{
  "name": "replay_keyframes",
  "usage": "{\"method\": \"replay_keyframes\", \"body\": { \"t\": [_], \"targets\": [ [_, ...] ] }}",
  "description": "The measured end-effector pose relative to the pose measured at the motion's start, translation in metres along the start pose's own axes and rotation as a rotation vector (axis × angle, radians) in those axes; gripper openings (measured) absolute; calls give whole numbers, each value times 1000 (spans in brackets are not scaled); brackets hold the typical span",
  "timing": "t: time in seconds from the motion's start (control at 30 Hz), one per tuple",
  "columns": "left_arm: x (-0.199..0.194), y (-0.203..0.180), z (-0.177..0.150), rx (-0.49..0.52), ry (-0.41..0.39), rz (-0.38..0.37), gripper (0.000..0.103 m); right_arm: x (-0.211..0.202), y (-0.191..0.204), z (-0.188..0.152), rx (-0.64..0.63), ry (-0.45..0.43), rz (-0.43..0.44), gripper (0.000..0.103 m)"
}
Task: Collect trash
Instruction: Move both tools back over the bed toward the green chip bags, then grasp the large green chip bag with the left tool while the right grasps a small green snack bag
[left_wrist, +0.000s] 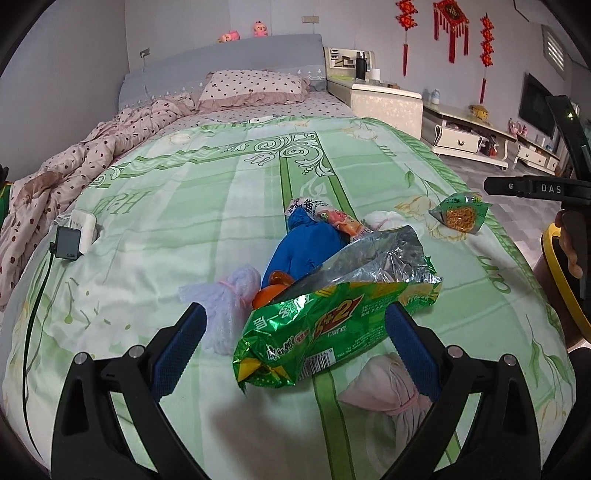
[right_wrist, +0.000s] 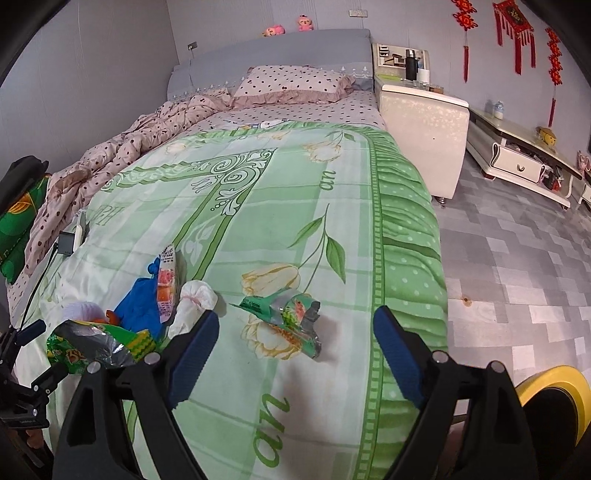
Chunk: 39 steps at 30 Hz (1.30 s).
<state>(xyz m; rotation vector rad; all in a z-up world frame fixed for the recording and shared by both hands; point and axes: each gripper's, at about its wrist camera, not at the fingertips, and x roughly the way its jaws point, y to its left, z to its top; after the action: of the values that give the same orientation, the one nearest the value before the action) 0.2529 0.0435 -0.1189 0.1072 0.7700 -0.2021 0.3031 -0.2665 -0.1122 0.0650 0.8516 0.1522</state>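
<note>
While the big green snack bag (left_wrist: 332, 325) gapes empty on the bedspread (left_wrist: 207, 192), it is framed, untouched, by the wide-spread left gripper (left_wrist: 295, 339); a small wrapper (right_wrist: 291, 317) lies before the released right gripper (right_wrist: 295, 354).

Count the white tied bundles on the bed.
3. One left of the big green wrapper, one by the near edge, one beyond the blue glove. Others may be hidden.
</note>
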Motion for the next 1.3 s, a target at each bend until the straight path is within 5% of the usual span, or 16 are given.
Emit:
{"method": "replay_keyframes", "body": {
  "t": [0.4, 0.5, 0.8, 0.87, 1.3],
  "targets": [
    [44, -15, 6, 20, 35, -54, 91, 59, 5, -2, -68, 71, -21, 84],
    [50, -17, 5, 19, 43, -59, 81, 69, 5, -1, -66, 81, -13, 81],
    [59, -21, 4, 39, 49, -49, 49, 85, 10, -3, -76, 103, -24, 44],
    [61, -21, 6, 37, 49, -48, 32, 85, 9, -4, -71, 100, -25, 41],
    [40, -17, 13, 12, 8, -45, 19, 48, 7, 2, -44, 57, -35, 36]
  ]
}}
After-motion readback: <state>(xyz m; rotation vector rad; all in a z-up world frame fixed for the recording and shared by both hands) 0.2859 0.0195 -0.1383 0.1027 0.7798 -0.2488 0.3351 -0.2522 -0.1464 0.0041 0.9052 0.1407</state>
